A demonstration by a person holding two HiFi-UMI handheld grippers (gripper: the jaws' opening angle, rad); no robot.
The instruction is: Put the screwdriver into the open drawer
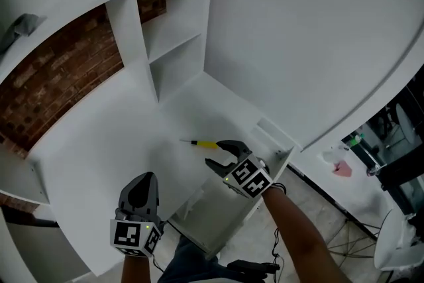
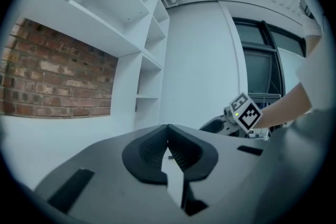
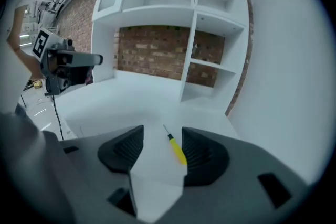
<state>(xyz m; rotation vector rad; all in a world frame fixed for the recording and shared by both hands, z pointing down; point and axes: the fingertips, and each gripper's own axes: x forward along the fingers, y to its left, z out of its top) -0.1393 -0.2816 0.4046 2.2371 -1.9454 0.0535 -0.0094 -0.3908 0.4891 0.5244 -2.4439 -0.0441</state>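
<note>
Right hand-held gripper point(image 1: 213, 152) straddles screwdriver point(image 1: 202, 142) outside drawer point(image 1: 222, 212).

Desktop point(image 1: 99, 162) bare — shelf upright point(image 1: 129, 43) behind, open drawer point(image 1: 213, 222) jutting in front

a white desk point(image 1: 99, 169) meets a brick wall point(image 1: 59, 79). white shelves point(image 1: 173, 43) stand at its far end, beside a white panel point(image 1: 298, 30). a pink scrap point(image 1: 342, 169) lies far right.

head view looks steeply down on the desk point(image 1: 99, 169); both low gripper views face the brick wall point(image 3: 157, 55).
</note>
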